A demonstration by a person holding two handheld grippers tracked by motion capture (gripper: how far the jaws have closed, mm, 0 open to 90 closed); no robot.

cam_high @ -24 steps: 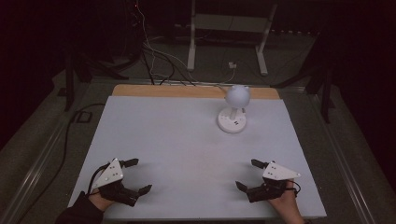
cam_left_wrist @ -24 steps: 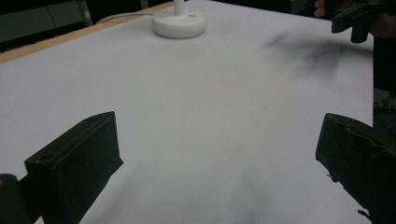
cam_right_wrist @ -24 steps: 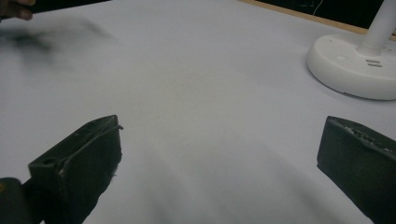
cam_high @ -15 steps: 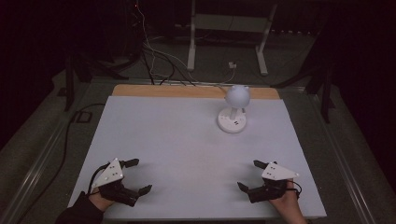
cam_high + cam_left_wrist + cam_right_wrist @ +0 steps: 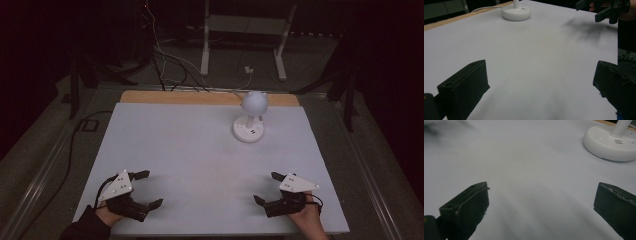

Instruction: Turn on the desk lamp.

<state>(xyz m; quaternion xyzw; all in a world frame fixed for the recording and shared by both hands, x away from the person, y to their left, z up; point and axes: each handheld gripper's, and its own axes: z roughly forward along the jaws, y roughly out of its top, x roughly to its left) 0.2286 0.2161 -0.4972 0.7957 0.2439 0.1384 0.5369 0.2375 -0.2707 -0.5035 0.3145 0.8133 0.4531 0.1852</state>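
From above, your left gripper [image 5: 141, 189] and right gripper [image 5: 266, 188] rest at the table's [image 5: 190, 150] near edge, both with jaws spread and nothing between them. One lamp [image 5: 250, 117] stands upright at the far right, well apart from both, nearer your right gripper, ahead of it and slightly left.

In the left gripper view, the lamp base [image 5: 516, 12] sits far off, the right gripper [image 5: 599, 10] at upper right.

In the right gripper view, the base [image 5: 610, 143] lies ahead to the right.
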